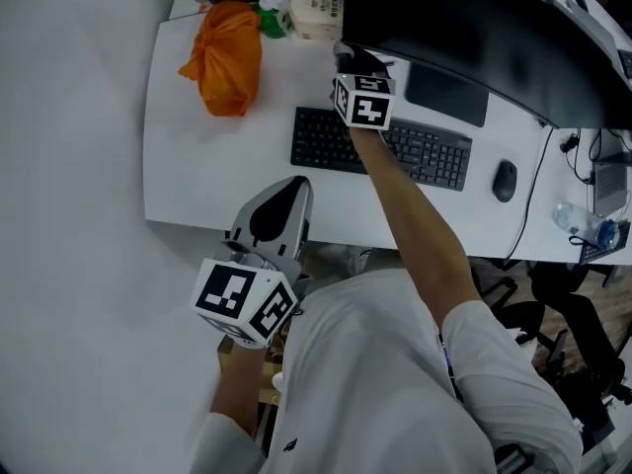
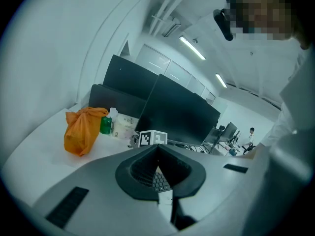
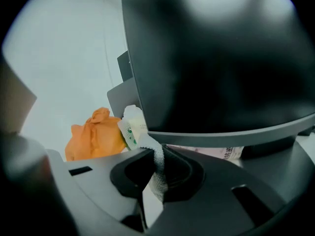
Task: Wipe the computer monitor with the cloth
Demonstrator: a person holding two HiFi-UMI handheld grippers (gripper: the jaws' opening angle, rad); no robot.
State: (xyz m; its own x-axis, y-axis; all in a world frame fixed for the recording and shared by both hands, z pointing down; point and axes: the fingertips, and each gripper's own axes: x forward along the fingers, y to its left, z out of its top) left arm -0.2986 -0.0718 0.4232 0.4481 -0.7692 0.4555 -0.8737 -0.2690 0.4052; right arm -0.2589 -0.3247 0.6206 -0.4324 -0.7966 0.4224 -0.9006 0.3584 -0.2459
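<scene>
Right gripper view: right tool (image 3: 158,151) clamps white woven cloth (image 3: 156,173) at bottom edge of black flat computer monitor (image 3: 221,58); left tool (image 2: 157,147) closed, empty; wiping looks barely begun, screen mostly left

Left of your right tongs (image 1: 351,59) an orange bag (image 1: 225,57) sits on the white desk (image 1: 188,166) — a green bottle (image 1: 269,18) and a white packet (image 1: 316,13) lie between them. A black keyboard (image 1: 380,146) lies ahead of your left tongs (image 1: 281,203) — the mouse (image 1: 505,180) is further right
</scene>
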